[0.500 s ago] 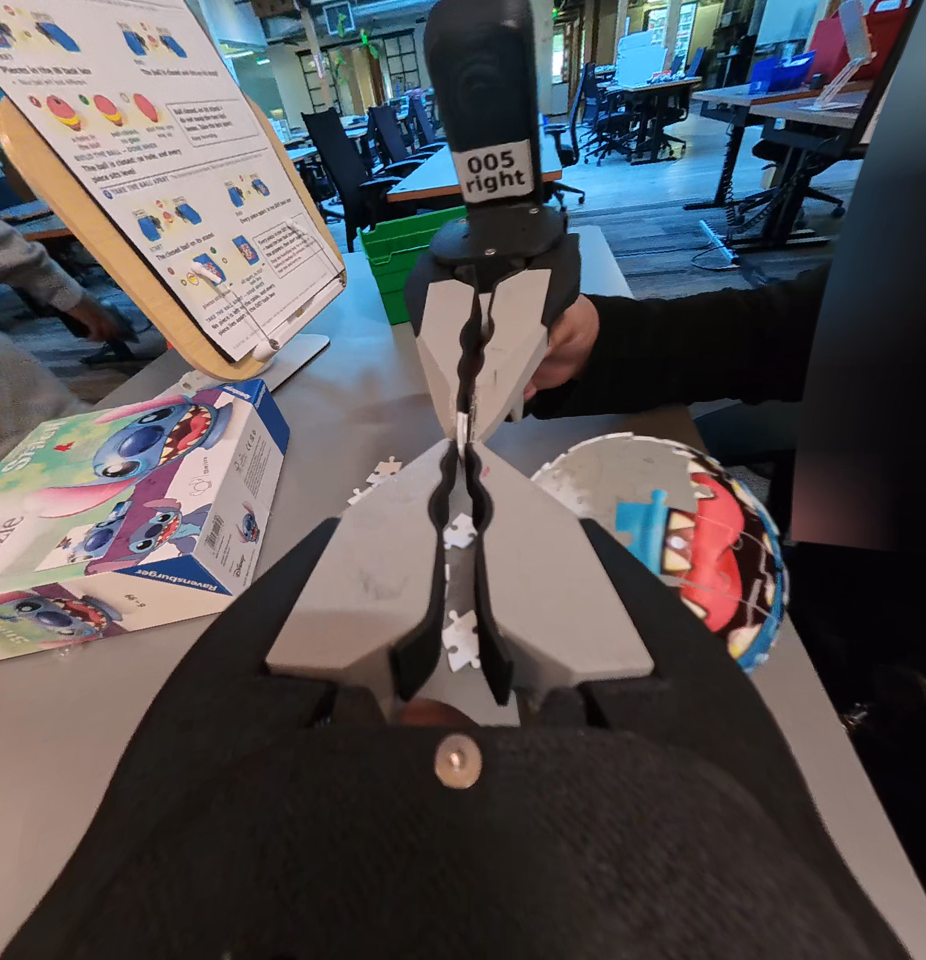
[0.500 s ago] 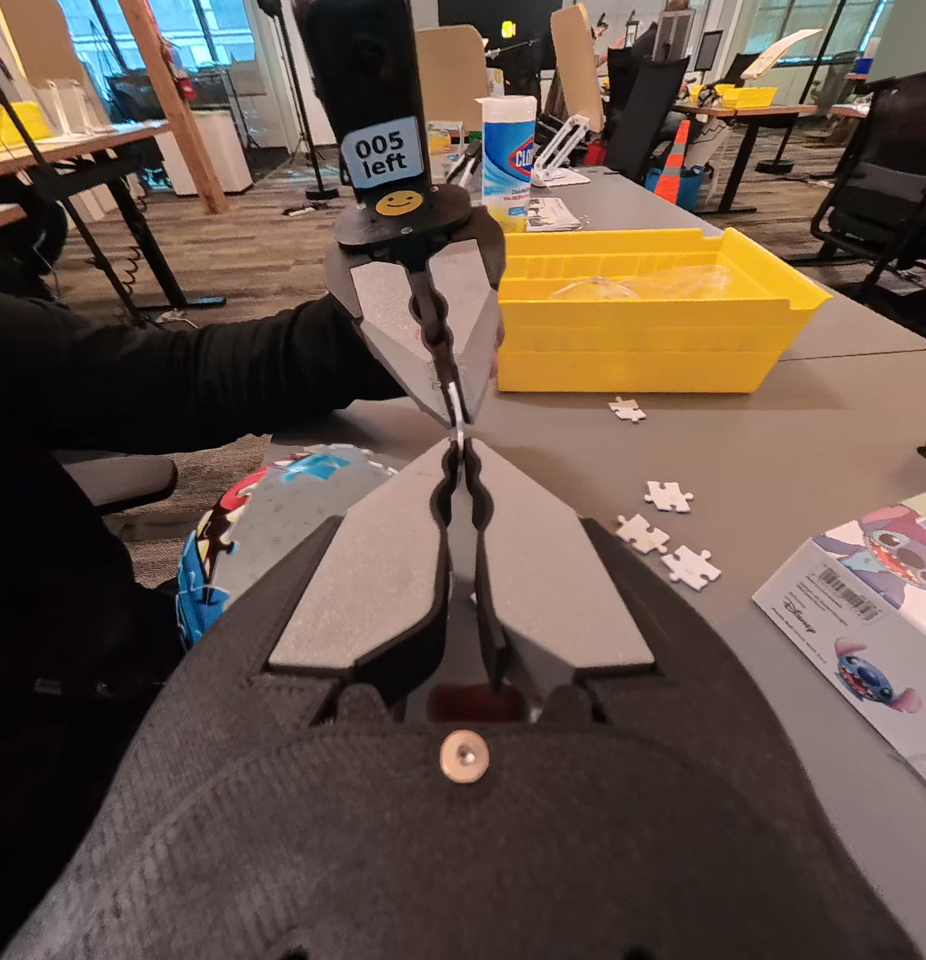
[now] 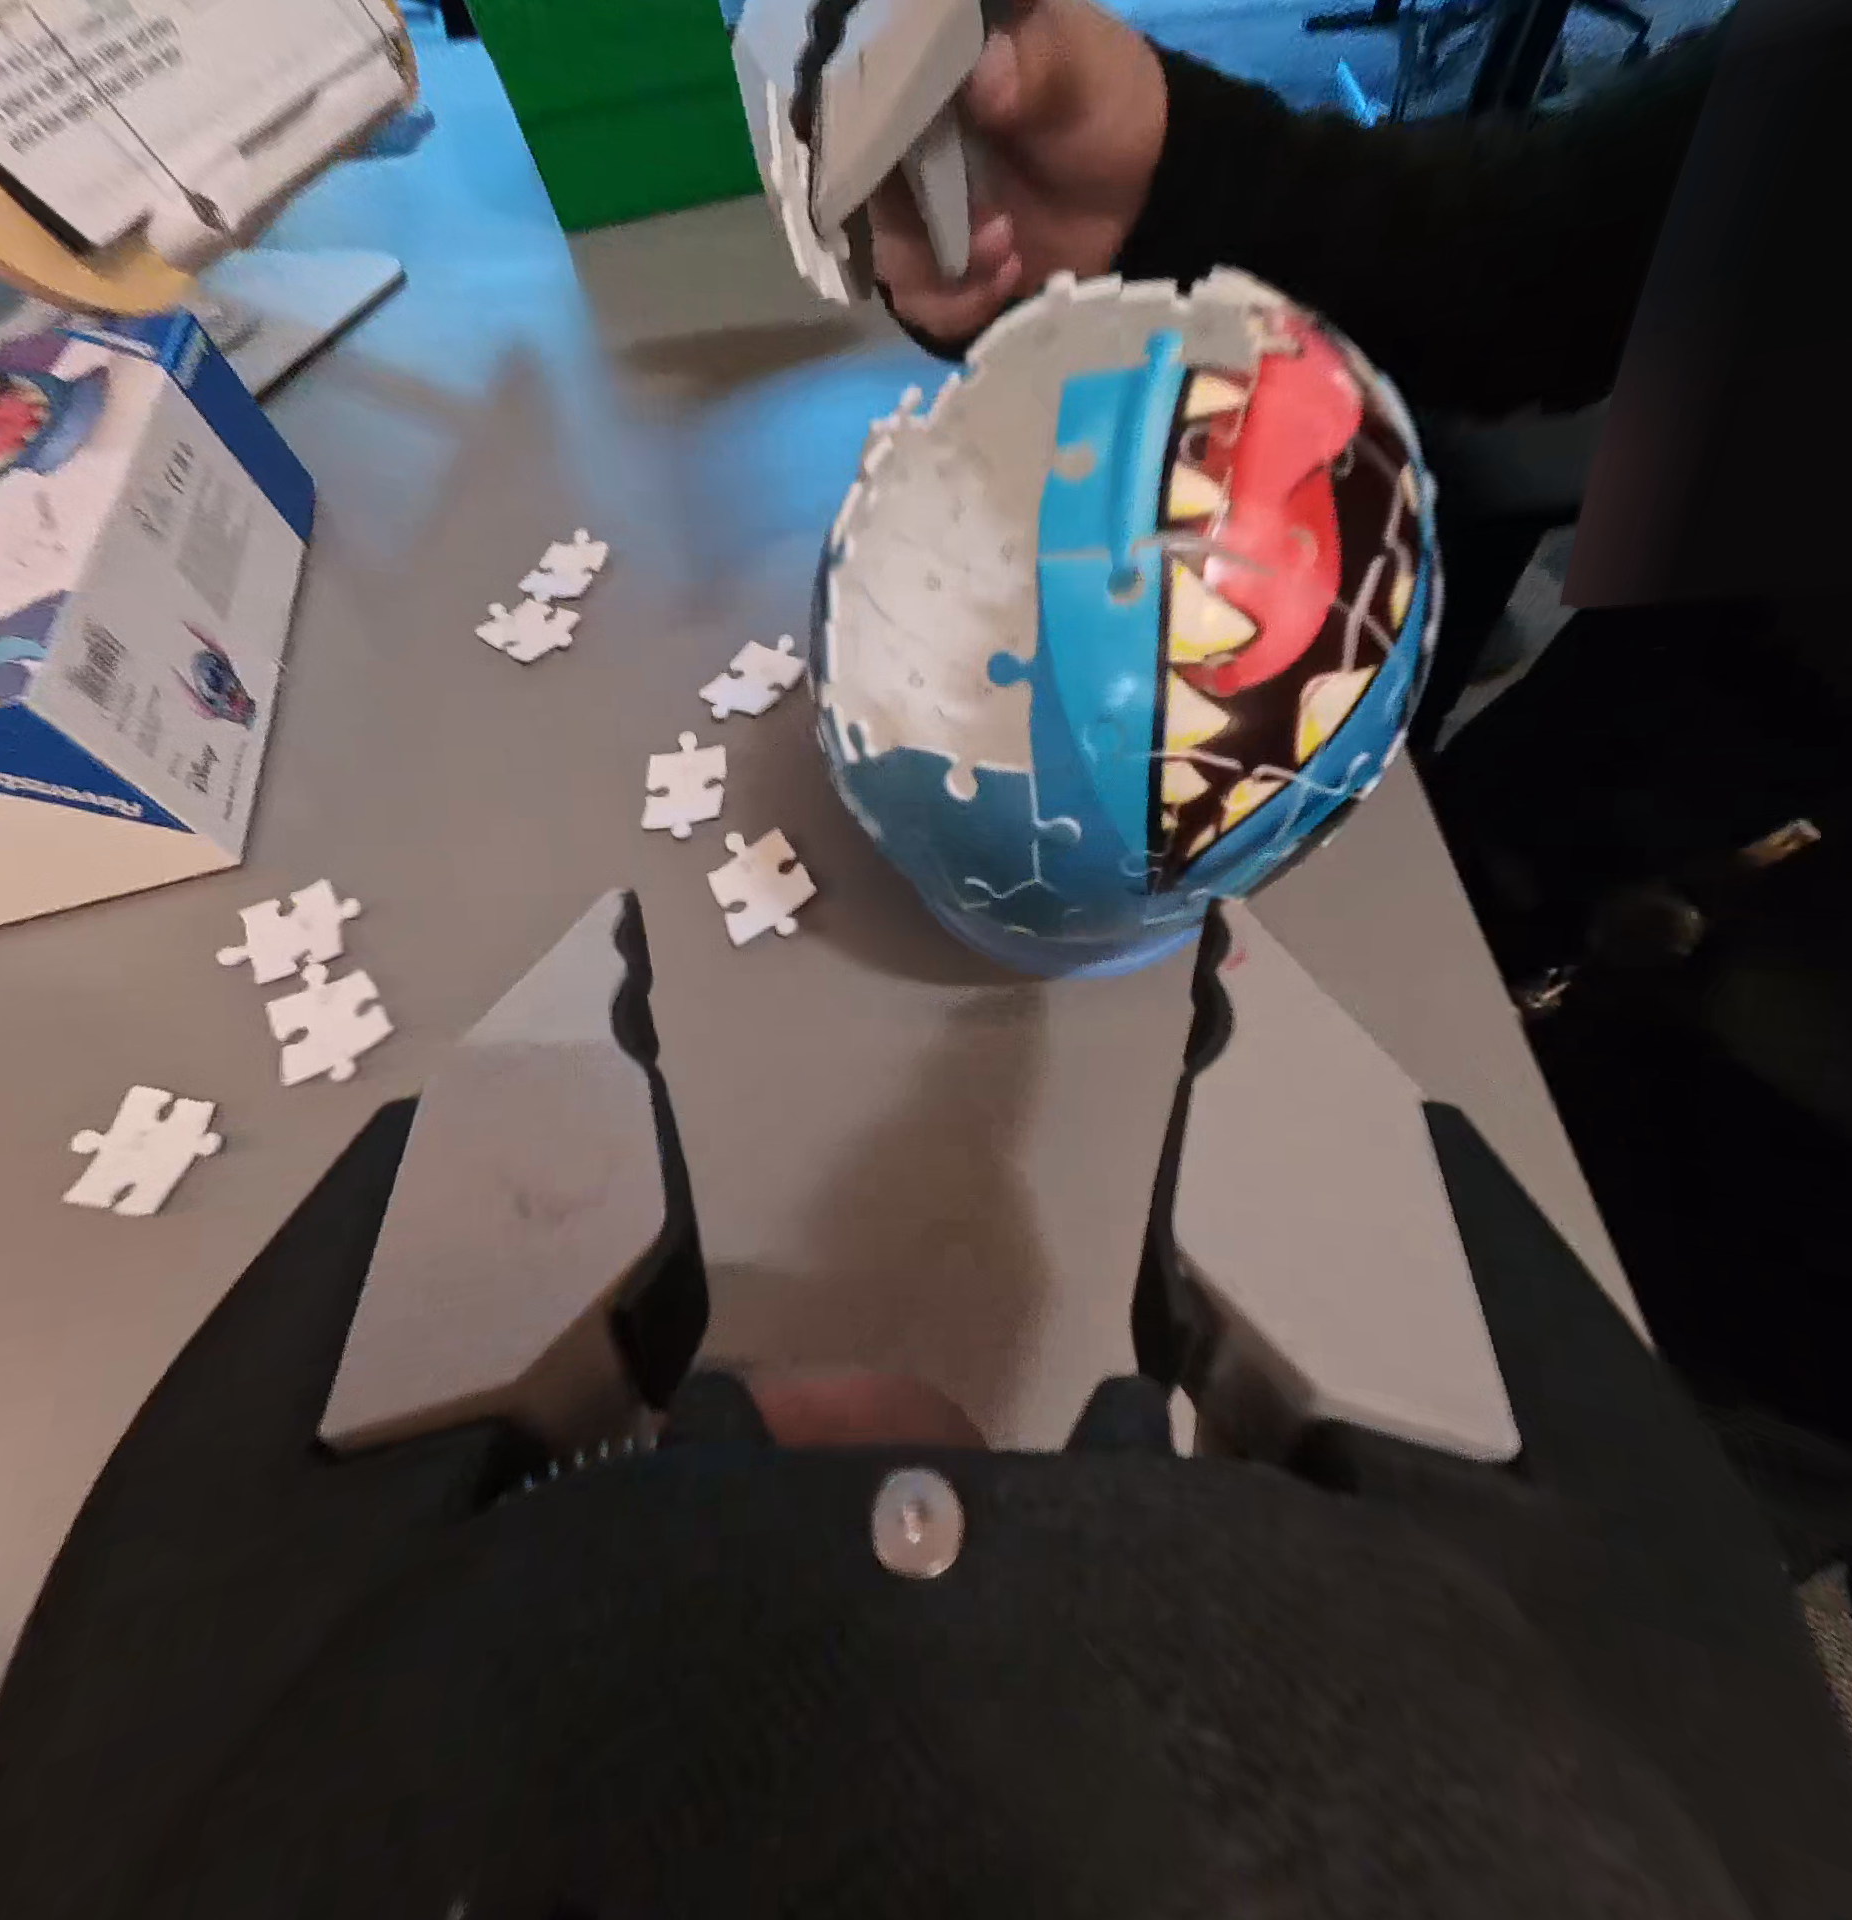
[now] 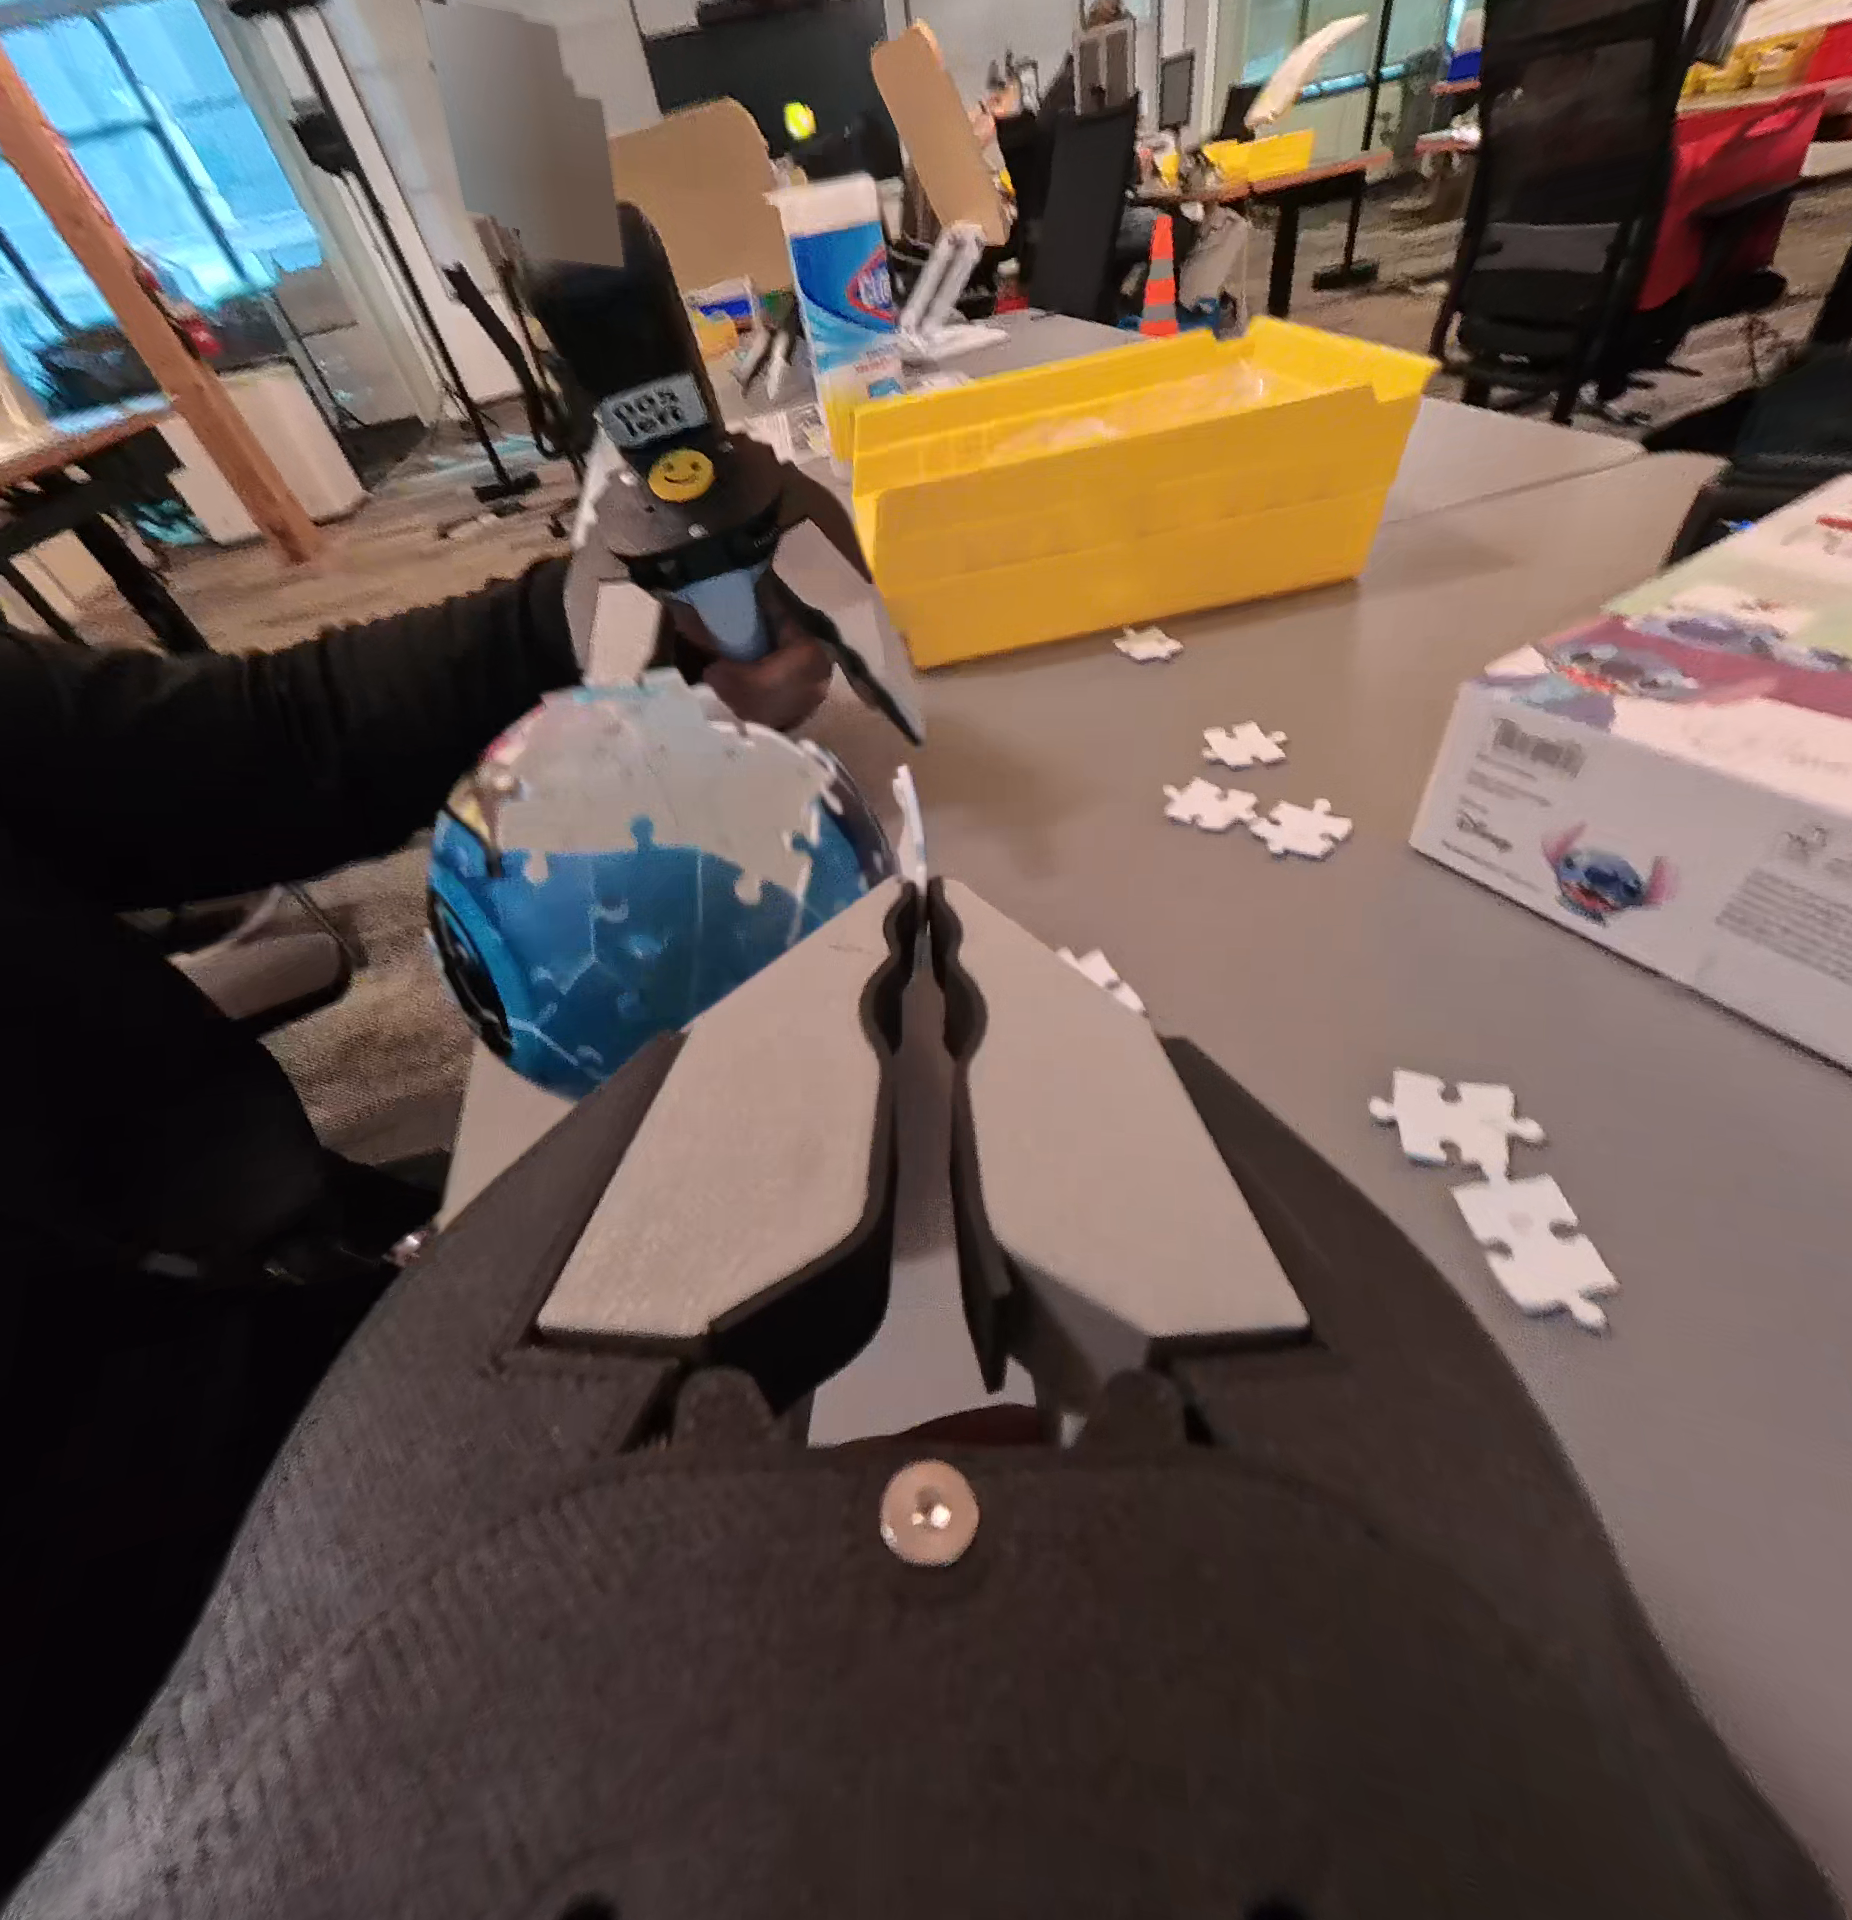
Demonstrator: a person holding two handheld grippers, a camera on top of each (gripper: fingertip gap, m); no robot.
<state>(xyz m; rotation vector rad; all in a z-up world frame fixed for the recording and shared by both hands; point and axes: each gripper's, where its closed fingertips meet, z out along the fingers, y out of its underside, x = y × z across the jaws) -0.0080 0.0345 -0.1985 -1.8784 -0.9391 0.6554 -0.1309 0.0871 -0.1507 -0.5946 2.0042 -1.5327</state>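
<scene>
White puzzle piece point(image 4: 909, 821), seen edge-on, is pinched at the tips of the right claw point(image 4: 922, 888), whose jaws are all but closed on its lower edge. Most of the piece stands proud above the tips. The left claw point(image 3: 917, 914) is spread wide and holds nothing, its tips just beside the base of the puzzle ball point(image 3: 1109, 623).

Judgement: the grip on the piece is narrow, so it could pivot if pressed sideways. A ball of this form would roll unless steadied.

The puzzle ball rests on the grey surface point(image 3: 901, 1091), near its edge on the person's side. It is part-built: the lower shell is blue, one side carries red, yellow and dark print, and the upper rim is jagged and open. Loose pieces point(image 3: 683, 784) lie white side up beside it, and a printed box point(image 3: 122, 582) sits beyond them.
</scene>
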